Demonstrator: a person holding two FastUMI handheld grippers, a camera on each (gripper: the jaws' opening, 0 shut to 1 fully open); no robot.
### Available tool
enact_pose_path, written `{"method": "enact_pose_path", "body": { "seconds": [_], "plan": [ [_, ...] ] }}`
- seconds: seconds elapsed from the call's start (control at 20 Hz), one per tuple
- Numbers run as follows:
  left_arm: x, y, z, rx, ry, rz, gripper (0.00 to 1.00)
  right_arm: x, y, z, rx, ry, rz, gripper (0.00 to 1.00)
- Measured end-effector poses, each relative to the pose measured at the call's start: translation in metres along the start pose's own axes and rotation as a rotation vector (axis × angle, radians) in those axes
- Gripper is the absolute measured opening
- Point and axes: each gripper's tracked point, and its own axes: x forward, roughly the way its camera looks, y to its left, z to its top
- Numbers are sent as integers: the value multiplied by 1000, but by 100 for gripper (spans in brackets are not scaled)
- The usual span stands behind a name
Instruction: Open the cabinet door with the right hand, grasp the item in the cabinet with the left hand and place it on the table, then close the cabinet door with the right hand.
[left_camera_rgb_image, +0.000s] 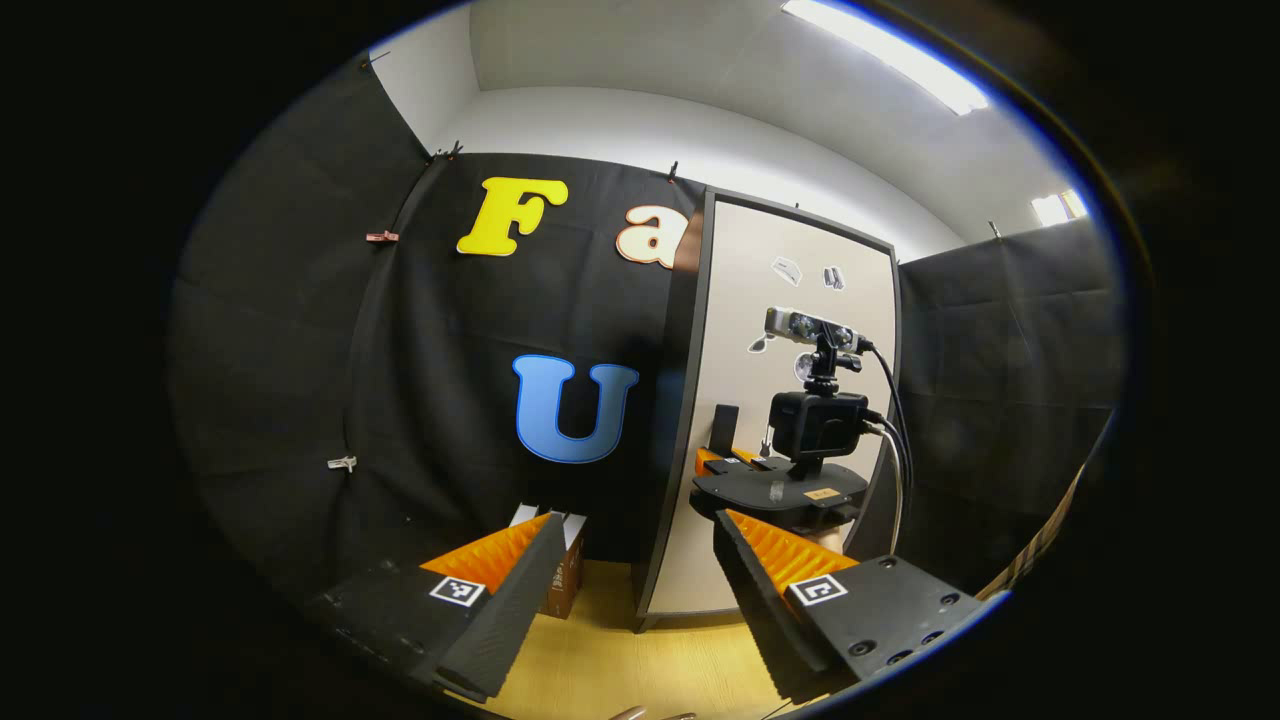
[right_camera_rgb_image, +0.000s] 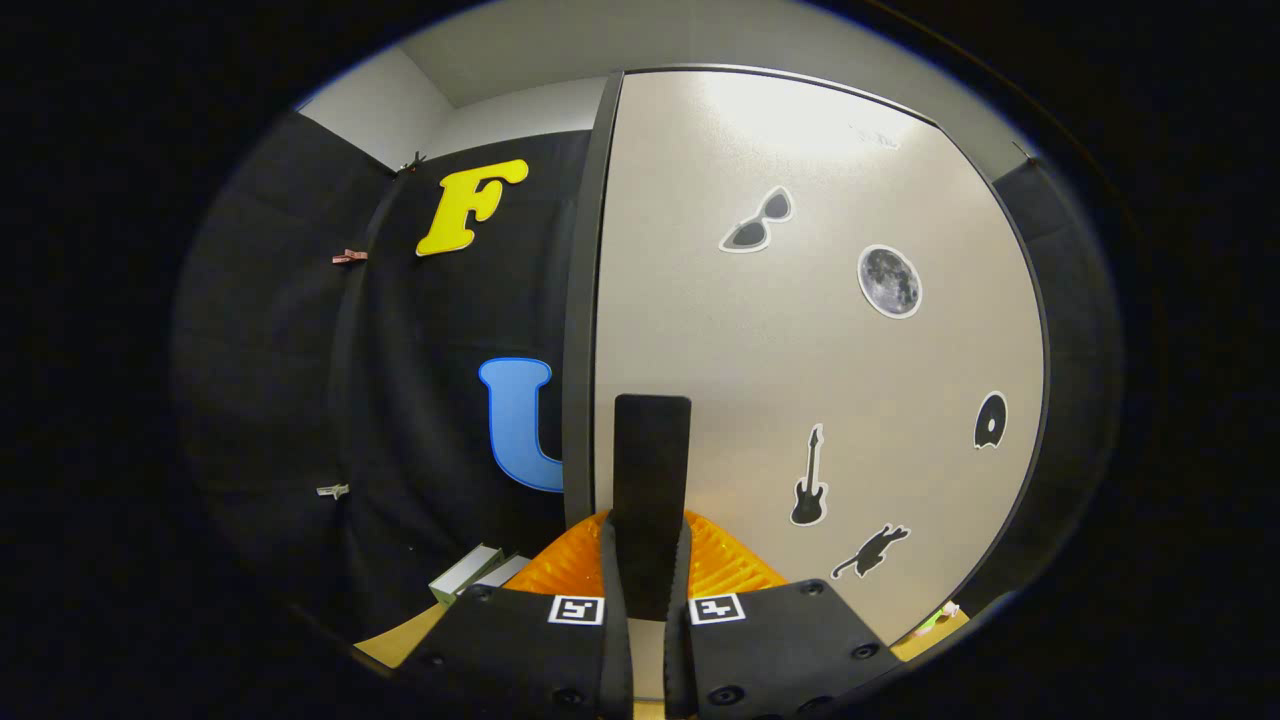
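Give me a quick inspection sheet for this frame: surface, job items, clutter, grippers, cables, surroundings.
Surface: wooden table, bare in front.
Job's things: cabinet door with stickers; dark handle upright.
Clutter: small box by the left gripper's finger.
Grippers: right gripper clamped on the handle; left gripper open, holding nothing.
Cables: black leads hang from the right gripper's camera stack.
Surroundings: black cloth wall, ceiling light.

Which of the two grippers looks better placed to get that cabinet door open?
The right gripper: its fingers are already clamped on the cabinet door's handle. The left gripper hangs open, apart from the cabinet door, holding nothing.
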Motion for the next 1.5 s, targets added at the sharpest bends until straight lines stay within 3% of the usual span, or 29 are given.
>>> {"method": "enact_pose_path", "body": {
  "seconds": [0.55, 0.8, 1.1, 1.5],
  "plan": [
    [-20, 23, 4, 4, -6, -31, 94, -31, 0, 2, 14, 8, 63, 16],
    [-42, -3, 12, -19, -42, -114, 94, -55, -2, 4, 14, 18, 96, 16],
    [-50, -19, 5, 28, -21, -155, 94, -72, -8, 8, 6, 17, 126, 16],
    [-44, -65, 8, 53, -36, -202, 94, -92, -15, 10, -37, 32, 233, 16]
  ]
}}
